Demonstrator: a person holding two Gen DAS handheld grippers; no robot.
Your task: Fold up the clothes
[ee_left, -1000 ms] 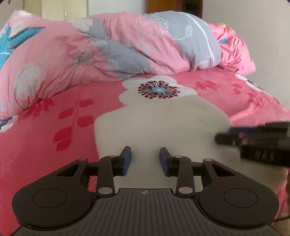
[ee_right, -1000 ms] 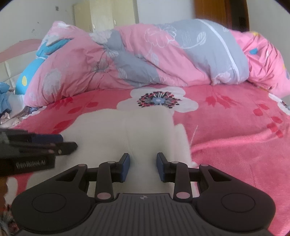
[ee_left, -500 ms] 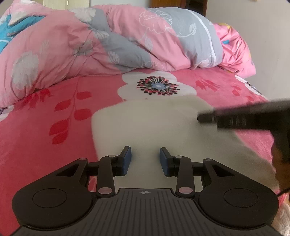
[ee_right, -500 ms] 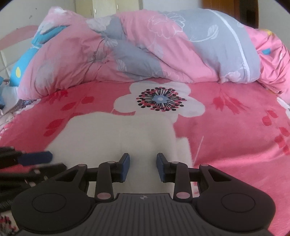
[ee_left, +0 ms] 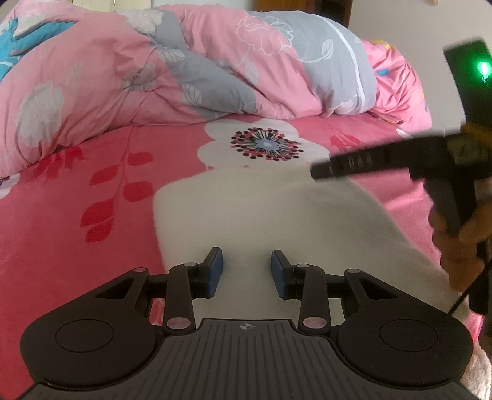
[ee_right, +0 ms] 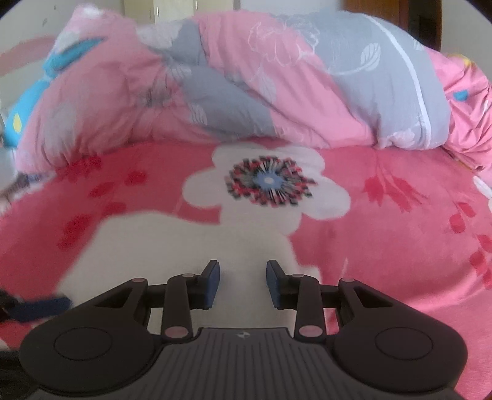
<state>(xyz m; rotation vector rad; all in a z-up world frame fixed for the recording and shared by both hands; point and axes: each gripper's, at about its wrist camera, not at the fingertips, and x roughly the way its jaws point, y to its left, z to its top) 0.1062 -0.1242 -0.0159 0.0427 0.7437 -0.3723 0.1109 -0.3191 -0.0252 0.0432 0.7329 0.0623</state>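
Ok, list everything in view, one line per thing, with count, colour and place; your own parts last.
white garment: one, off-white, lying flat on the bed in front of both grippers.
bed sheet: one, pink-red with red leaves and a large white flower, under the garment.
duvet: one, pink, grey and blue floral, bunched along the far side of the bed.
cupboard: one, cream, behind the duvet, mostly hidden.
left gripper: one, black with blue pads, jaws apart over the garment, nothing between them.
right gripper: one, black with blue pads, jaws apart, empty.
hand: one, holding the right gripper's handle.
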